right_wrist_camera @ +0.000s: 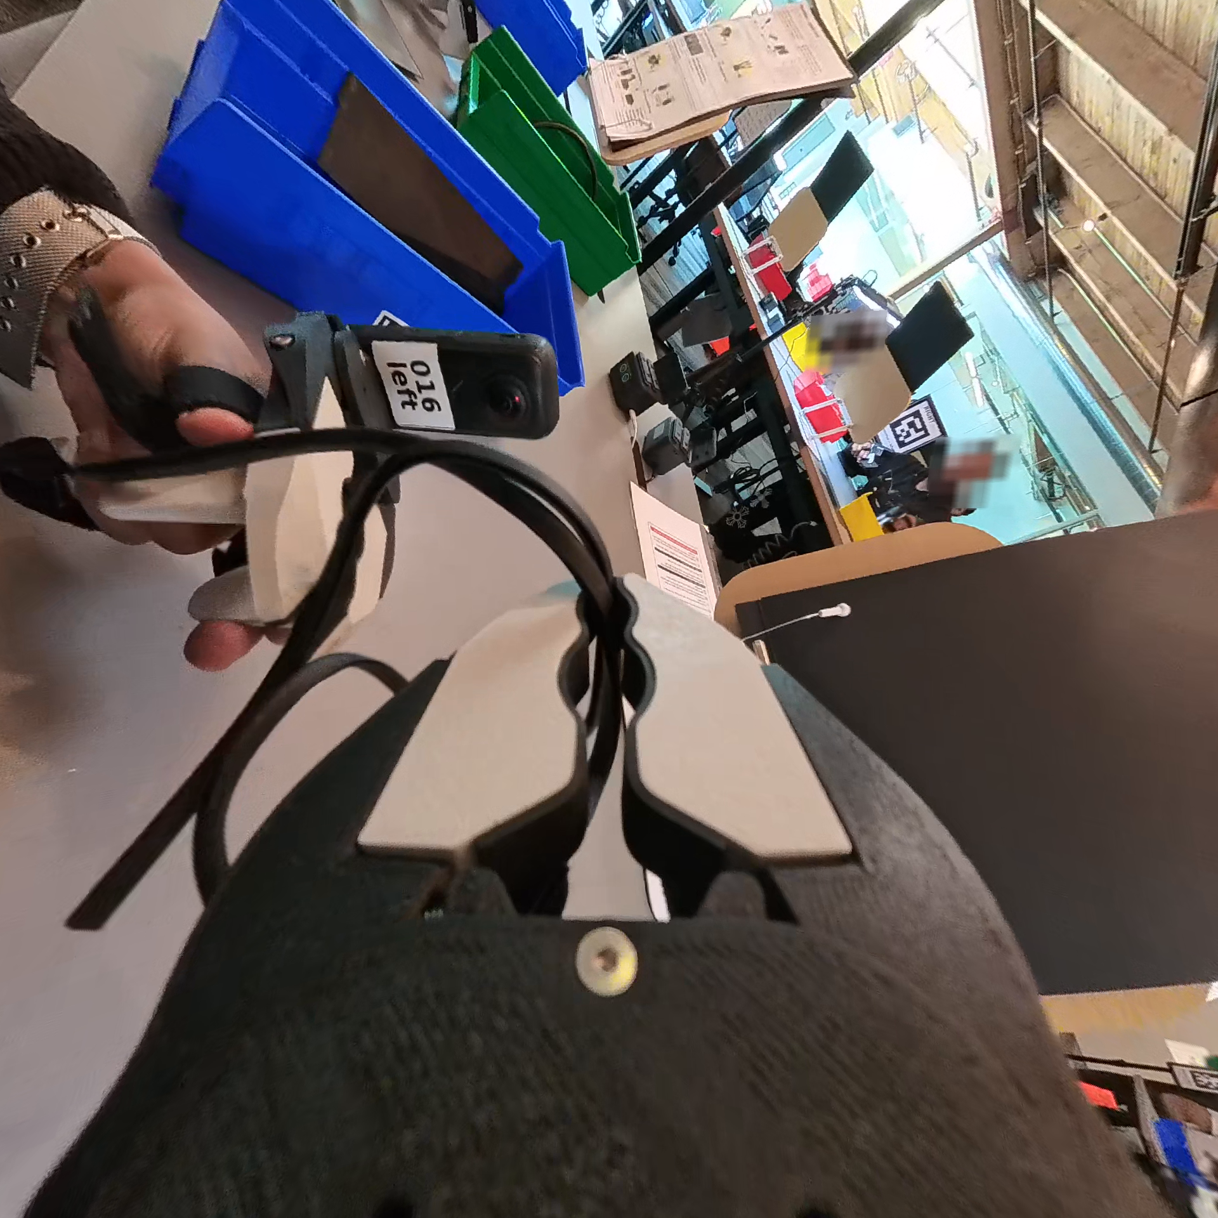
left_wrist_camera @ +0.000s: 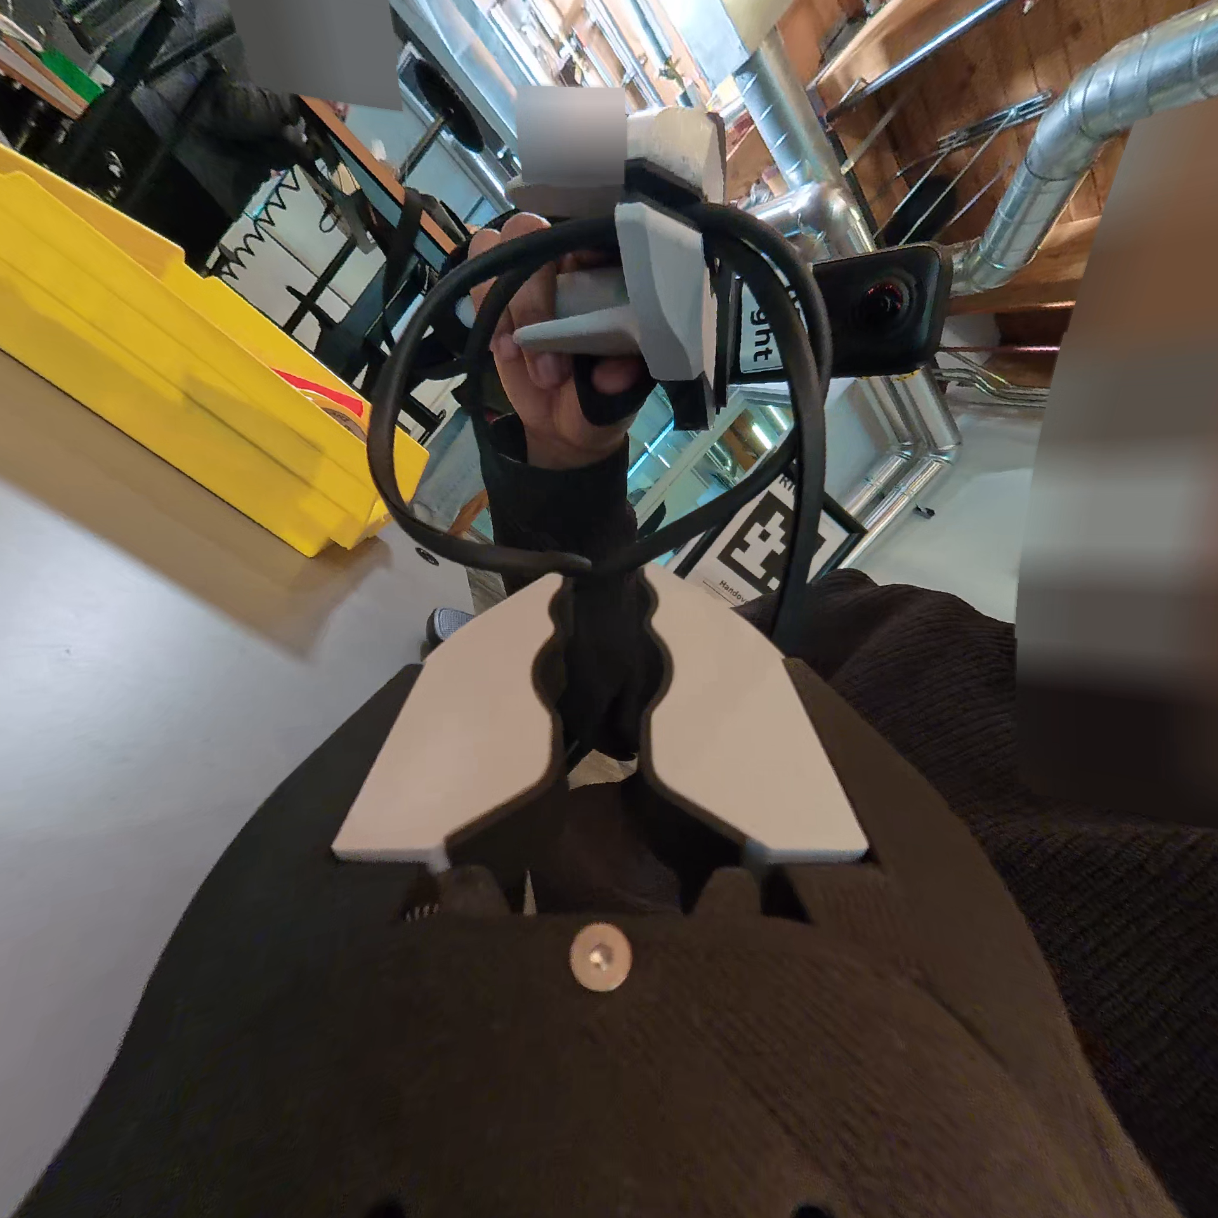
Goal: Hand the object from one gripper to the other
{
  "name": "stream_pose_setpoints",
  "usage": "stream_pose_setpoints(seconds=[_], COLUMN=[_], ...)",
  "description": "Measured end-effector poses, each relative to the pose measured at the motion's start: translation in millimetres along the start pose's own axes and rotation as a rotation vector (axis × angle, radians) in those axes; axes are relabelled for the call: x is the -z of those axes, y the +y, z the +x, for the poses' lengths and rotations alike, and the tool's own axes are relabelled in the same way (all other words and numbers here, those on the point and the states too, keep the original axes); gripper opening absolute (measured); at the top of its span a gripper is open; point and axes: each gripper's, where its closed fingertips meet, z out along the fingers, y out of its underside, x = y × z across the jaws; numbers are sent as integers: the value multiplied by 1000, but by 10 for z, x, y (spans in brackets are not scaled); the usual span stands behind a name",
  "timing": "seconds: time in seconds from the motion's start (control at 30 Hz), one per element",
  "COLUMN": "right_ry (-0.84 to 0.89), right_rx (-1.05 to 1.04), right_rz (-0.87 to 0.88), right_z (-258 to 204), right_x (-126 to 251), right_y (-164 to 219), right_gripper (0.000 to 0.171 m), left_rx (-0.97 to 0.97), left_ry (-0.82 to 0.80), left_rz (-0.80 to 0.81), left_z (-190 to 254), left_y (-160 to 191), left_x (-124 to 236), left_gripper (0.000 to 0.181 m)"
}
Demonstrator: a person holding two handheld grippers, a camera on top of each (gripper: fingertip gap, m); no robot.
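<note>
- Strap [right_wrist_camera: 461,461], black and looped, hangs in the air between my two tongs, above the grey table [left_wrist_camera: 132,659].
- My right tongs [right_wrist_camera: 603,633] clench two strands of it.
- My left tongs [left_wrist_camera: 603,593] pinch the loop's crossing.
- Yellow bin [left_wrist_camera: 165,369] and blue bin [right_wrist_camera: 277,217] sit on the table.

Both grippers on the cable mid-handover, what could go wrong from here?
1. Right gripper pinches the looped black cable only near its fingertips; it may slip once released.
2. The loop drapes round the left gripper; it may snag on pull-away.
3. The loose cable end dangles and may catch the grey table.
</note>
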Motion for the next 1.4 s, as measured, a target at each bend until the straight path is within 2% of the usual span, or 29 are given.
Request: stream_pose_setpoints(seconds=[0.13, 0.23, 0.3, 0.47, 0.7, 1.07, 1.27, 1.4], right_ry=[-1, 11, 29, 81, 130, 160, 176, 163], right_rx=[-1, 0, 2, 6, 2, -19, -85, -104], right_rz=[4, 3, -2, -46, -39, -81, -85, -75], right_z=[-12, 4, 35, 144, 250, 341, 398, 376], right_x=[-12, -11, -4, 28, 83, 113, 117, 96], right_y=[-12, -22, -23, 40, 40, 132, 162, 156], right_gripper=[4, 4, 4, 4, 4, 4, 4, 4], left_rx=[9, 45, 80, 96, 117, 13, -112, -196], left_ry=[-4, -18, -25, -55, -65, -17, 39, 26], left_rz=[15, 14, -1, 23, 137, 201, 93, 77], left_z=[-13, -63, -104, -191, -264, -124, 58, 92], left_y=[-4, 26, 64, 31, -183, -361, -180, -102], left_x=[-15, -41, -59, -1, 209, 382, 240, 141], left_gripper=[20, 52, 65, 70, 87, 76, 74, 56])
